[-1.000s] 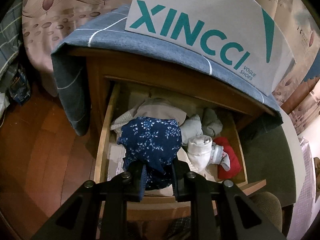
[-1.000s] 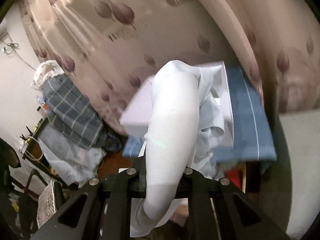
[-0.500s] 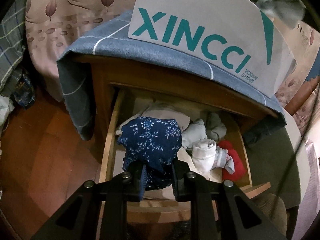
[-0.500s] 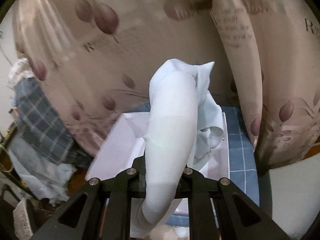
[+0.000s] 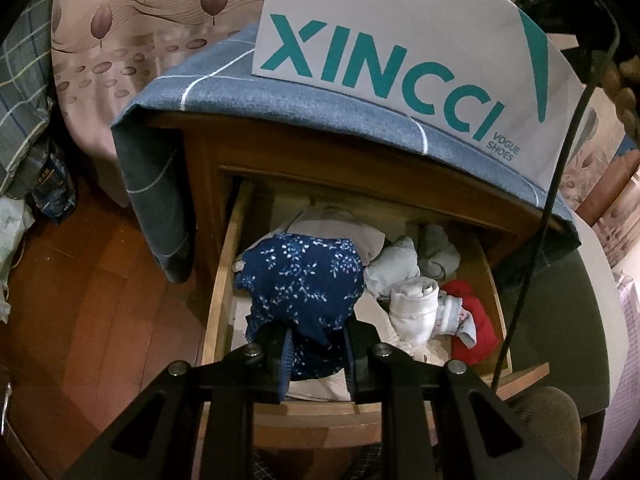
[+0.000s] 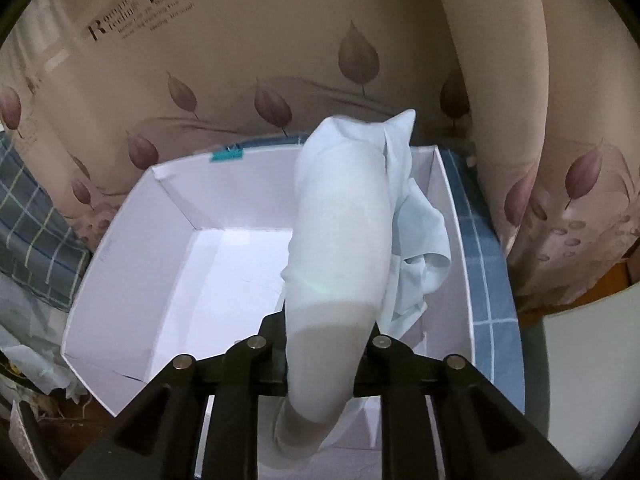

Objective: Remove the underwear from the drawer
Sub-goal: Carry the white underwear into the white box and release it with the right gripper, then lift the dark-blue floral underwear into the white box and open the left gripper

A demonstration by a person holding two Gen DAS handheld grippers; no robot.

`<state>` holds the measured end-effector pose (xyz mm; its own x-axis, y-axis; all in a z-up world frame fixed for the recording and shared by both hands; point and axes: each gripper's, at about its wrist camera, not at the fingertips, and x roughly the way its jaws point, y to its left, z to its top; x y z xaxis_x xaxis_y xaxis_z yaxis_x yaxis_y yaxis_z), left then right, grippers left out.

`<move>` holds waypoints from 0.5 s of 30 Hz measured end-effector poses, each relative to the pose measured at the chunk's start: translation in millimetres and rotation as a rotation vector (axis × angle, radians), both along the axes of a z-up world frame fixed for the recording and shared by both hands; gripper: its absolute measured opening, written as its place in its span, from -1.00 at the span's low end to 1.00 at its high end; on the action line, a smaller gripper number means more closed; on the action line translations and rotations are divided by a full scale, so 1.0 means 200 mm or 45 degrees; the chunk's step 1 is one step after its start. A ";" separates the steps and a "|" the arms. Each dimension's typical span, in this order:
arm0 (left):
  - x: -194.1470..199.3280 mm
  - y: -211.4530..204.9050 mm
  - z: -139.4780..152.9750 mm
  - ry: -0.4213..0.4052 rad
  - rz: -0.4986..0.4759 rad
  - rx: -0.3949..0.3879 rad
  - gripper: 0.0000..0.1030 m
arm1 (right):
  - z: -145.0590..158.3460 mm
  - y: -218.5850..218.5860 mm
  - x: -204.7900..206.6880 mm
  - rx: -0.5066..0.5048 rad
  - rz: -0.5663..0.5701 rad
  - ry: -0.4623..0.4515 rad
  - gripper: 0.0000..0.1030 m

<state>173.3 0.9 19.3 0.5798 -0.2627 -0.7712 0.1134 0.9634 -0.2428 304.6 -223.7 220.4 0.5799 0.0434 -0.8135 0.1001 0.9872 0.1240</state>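
Through my left wrist camera I look down at a wooden nightstand [image 5: 208, 168] standing on a reddish wood floor [image 5: 92, 300], with a leaf-patterned bed cover [image 5: 132, 52] behind it at the far left. A blue checked cloth [image 5: 280, 108] drapes over the nightstand's top and hangs down its left side, and a white shoe box [image 5: 400, 20] printed XINCCI sits on that cloth. The drawer [image 5: 218, 296] below stands pulled out toward me, full of folded and rolled clothes: a white roll [image 5: 414, 308] near the middle, a red piece [image 5: 472, 320] at the right, pale grey pieces farther back. My left gripper [image 5: 316, 344] pinches the navy floral underwear [image 5: 304, 276], a dark blue bundle with small white sprigs, bunched just over the near left part of the drawer. A black cable [image 5: 560, 160] runs down the right side. Through my right wrist camera I see the same shoe box [image 6: 120, 280] from above, open and white inside, resting on the blue cloth [image 6: 488, 260], with the leaf-patterned curtain [image 6: 280, 60] behind it. My right gripper [image 6: 326, 344] has the pale blue underwear [image 6: 344, 220] between its fingers, a smooth light band with crumpled folds trailing to the right, hanging over the right half of the box; its jaws are opening, though the pads seem to touch the fabric yet.
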 end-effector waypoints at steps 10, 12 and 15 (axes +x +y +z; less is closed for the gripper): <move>0.00 0.00 0.00 0.003 0.002 0.000 -0.61 | -0.03 0.03 -0.03 -0.012 0.016 0.009 -0.06; 0.00 0.01 0.00 0.005 0.000 -0.005 -0.61 | -0.01 0.05 -0.05 -0.037 0.028 -0.002 0.01; 0.00 0.01 0.00 0.004 0.001 -0.002 -0.61 | 0.04 0.06 -0.08 -0.050 0.047 -0.035 0.04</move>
